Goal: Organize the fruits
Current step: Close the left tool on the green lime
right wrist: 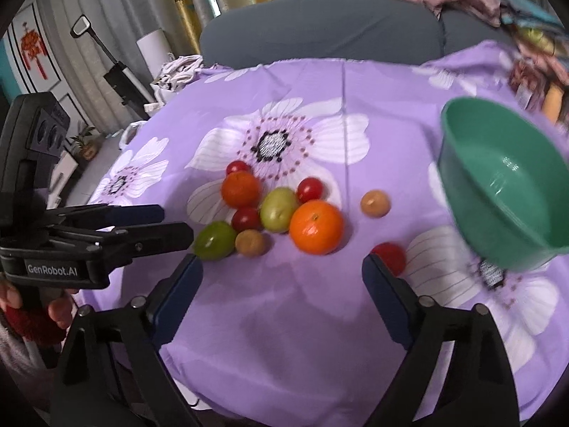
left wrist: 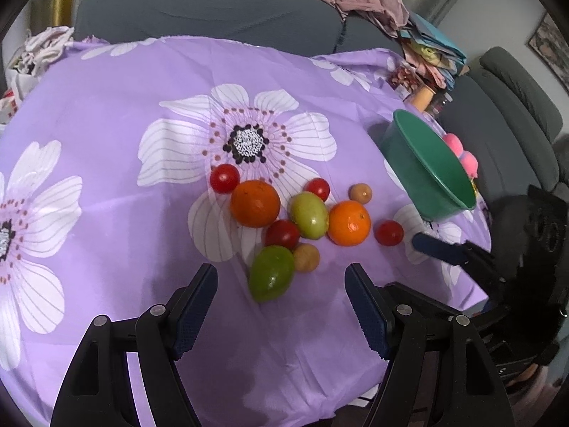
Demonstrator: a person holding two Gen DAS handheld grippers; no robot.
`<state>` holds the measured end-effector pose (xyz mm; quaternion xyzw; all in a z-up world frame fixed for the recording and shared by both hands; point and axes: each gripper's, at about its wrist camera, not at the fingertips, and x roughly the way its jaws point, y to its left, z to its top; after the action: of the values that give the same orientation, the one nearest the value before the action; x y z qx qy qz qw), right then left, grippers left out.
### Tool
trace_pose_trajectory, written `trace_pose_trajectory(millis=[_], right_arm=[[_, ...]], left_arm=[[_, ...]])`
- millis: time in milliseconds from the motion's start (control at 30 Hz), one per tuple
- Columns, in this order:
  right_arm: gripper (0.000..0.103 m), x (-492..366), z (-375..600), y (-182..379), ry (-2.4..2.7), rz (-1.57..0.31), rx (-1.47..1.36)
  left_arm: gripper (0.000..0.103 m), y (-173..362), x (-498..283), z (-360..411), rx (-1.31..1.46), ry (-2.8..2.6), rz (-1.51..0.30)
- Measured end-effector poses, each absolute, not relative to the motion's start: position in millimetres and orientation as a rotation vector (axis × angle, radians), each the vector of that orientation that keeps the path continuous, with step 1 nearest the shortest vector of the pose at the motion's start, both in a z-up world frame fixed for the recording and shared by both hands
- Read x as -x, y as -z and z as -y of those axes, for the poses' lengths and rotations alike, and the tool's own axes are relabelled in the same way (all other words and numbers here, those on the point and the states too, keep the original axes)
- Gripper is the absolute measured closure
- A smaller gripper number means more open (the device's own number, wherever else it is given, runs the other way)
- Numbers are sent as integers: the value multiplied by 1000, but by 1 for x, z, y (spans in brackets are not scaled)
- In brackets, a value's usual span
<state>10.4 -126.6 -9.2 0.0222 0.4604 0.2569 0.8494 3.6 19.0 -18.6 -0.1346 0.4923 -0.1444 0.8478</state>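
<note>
A cluster of fruit lies on the purple flowered cloth (left wrist: 106,106): two oranges (left wrist: 255,203) (left wrist: 349,222), two green fruits (left wrist: 271,273) (left wrist: 309,215), several red tomatoes (left wrist: 224,178) and two small brown fruits (left wrist: 306,257). A green bowl (left wrist: 432,167) stands empty at the right, also in the right wrist view (right wrist: 505,181). My left gripper (left wrist: 281,302) is open and empty, just before the near green fruit. My right gripper (right wrist: 281,284) is open and empty, near a red tomato (right wrist: 389,257) and the nearer orange (right wrist: 316,227).
A grey sofa (left wrist: 213,3) stands behind the table, with piled clothes (left wrist: 370,0) and folded cloths (left wrist: 426,53) at the right. A pink object (left wrist: 462,153) lies behind the bowl. The table's front edge is close below both grippers.
</note>
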Motion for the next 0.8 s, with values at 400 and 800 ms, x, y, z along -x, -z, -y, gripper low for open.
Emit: trace_pose_trajectory(millis=[400, 800], right_arm=[[43, -9, 100, 40, -748, -1075, -154], [60, -27, 64, 56, -765, -1114, -155]], left_arm=[[34, 34, -13, -22, 292, 364, -1077], [53, 48, -29, -23, 287, 401, -1135]])
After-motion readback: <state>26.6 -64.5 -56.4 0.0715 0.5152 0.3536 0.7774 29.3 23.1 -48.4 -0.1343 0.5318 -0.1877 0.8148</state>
